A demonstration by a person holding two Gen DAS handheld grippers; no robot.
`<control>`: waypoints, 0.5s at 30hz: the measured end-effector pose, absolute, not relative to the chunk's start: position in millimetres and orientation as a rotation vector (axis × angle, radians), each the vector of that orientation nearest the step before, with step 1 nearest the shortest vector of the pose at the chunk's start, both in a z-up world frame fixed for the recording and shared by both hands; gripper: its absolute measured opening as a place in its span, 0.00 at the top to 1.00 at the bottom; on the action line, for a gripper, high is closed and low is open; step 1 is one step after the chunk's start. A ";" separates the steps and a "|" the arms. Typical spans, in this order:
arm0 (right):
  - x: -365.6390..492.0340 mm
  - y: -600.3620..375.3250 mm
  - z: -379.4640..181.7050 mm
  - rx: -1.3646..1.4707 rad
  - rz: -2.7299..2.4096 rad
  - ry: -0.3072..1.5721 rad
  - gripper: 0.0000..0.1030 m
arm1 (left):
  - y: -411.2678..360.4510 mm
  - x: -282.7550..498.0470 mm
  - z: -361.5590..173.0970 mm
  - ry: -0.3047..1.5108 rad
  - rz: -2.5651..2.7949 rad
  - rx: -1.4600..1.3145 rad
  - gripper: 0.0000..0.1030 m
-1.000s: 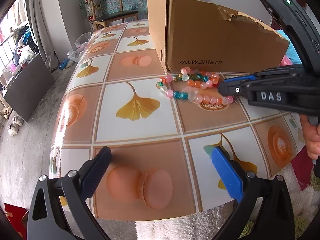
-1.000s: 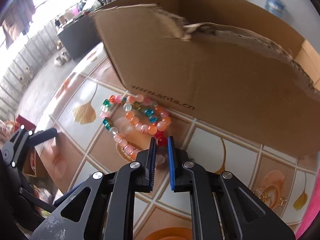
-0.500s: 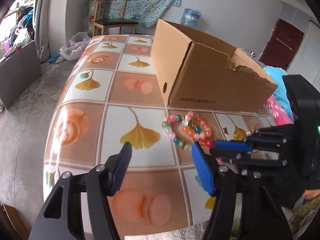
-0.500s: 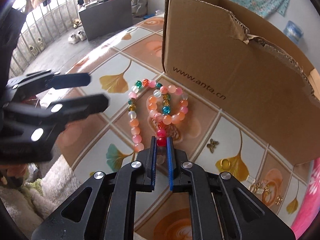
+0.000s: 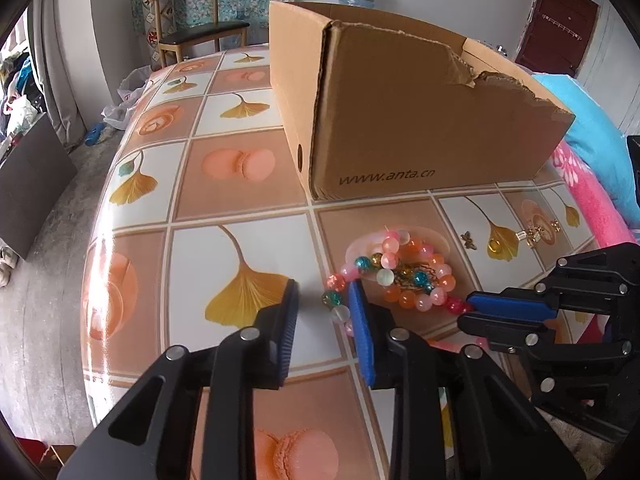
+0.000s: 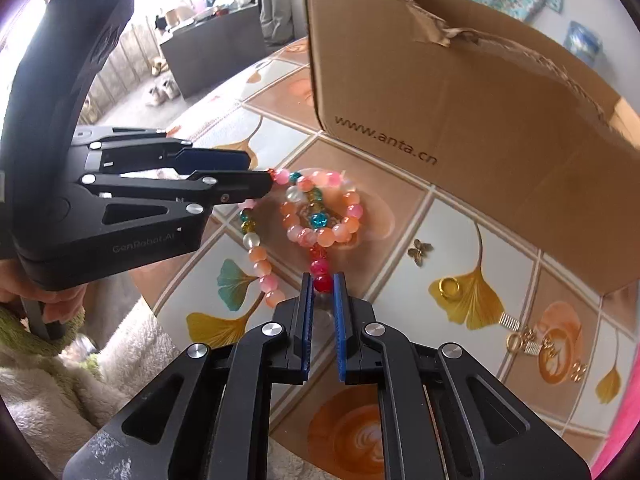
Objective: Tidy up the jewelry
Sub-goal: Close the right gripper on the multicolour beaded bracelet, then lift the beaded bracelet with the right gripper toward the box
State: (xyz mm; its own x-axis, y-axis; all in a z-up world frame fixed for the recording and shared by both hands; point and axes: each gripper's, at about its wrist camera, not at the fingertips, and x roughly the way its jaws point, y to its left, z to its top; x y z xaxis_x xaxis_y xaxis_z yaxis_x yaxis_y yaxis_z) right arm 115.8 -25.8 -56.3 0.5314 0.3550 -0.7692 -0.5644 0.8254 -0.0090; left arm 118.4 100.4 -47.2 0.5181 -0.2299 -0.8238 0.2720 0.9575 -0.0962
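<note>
Bead bracelet (image 6: 316, 216) lies bunched on the patterned table (image 5: 248, 216) just in front of the cardboard box (image 5: 420, 120), its red end bead clamped between the nearly closed pads of the right gripper (image 6: 323, 284). Left gripper (image 5: 322, 300) has just been narrowing from wide open and has come in beside the loop's far edge; its jaws look empty, though one pad hides some beads. Both grippers angle steeply down at the table, so a two-handed lift toward the box seems likely.

Both grippers are matte black with blue ribbed pads and silver pivot screws. The left gripper (image 6: 256, 172) carries faint "GenRobot.AI" lettering. A fuzzy green cuff (image 6: 24, 332) circles the wrist.
</note>
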 end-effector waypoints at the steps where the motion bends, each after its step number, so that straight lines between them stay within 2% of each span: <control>1: 115.3 -29.8 -55.7 -0.257 0.561 0.850 0.92 | 99.0 118.3 -47.0 0.985 -0.298 0.059 0.76; 10: 110.7 -43.4 -53.9 -0.243 0.585 0.842 0.92 | 84.7 116.4 -48.5 0.978 -0.280 0.179 0.76; 12: 112.6 -45.9 -54.6 -0.189 0.587 0.855 0.93 | 84.2 115.8 -48.5 0.977 -0.285 0.176 0.81; 13: 116.3 -50.4 -54.9 -0.152 0.591 0.867 0.93 | 82.5 114.9 -48.3 0.976 -0.284 0.185 0.91; 15: 123.3 -66.0 -55.2 -0.034 0.627 0.906 0.93 | 81.1 114.3 -48.0 0.978 -0.281 0.191 0.91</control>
State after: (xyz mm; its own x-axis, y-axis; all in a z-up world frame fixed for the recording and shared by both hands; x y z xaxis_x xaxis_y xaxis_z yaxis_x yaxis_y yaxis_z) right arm 123.3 -66.0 -55.2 0.4522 0.4935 -0.7429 -0.5211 0.8222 0.2290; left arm 114.3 81.1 -48.0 0.5273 -0.1483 -0.8366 0.3185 0.9473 0.0328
